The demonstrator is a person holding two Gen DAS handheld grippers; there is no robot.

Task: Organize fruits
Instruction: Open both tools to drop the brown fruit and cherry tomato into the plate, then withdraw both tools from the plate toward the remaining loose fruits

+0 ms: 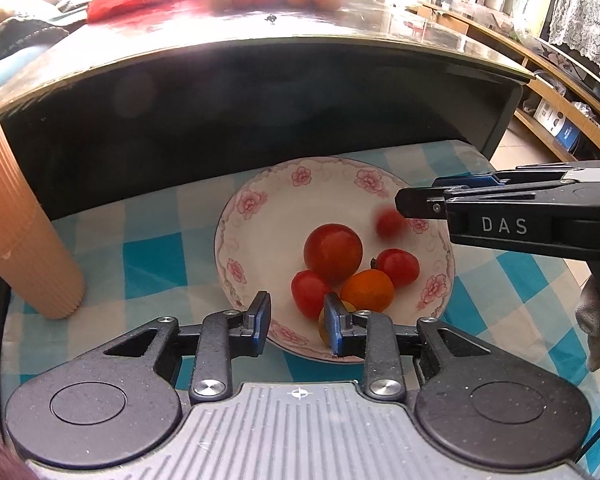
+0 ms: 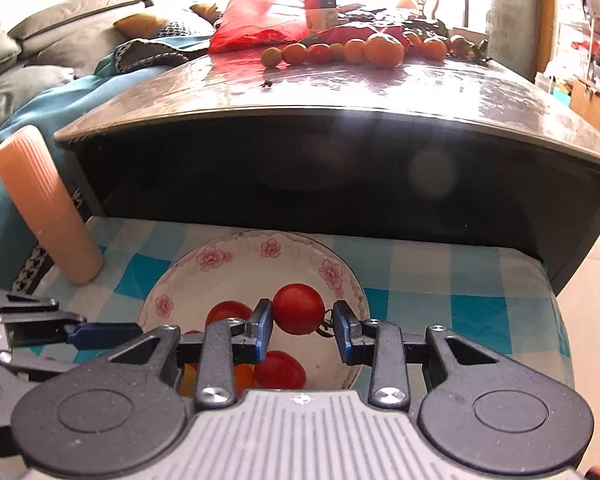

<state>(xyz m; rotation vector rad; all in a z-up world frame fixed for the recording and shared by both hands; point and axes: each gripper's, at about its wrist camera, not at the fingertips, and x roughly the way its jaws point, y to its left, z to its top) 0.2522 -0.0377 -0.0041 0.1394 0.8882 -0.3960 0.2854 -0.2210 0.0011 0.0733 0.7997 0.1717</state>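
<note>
**Both grippers over the plate**

My right gripper [image 2: 302, 330] hovers above the flowered plate [image 2: 180, 280], fingers slightly parted around a red tomato [image 2: 299, 309], grip unclear. Left gripper [image 1: 296, 322] slightly open, empty. A peach ribbed cylinder [image 1: 16, 216] stands left of the plate.

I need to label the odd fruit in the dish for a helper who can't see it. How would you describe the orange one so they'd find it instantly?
Start at the blue and white checked cloth, then the white dish with pink flowers on its rim lying on it. Among the fruits heaped in the dish, the round orange fruit sits at the near side, touching red tomatoes. It is the only plainly orange one there.
</note>
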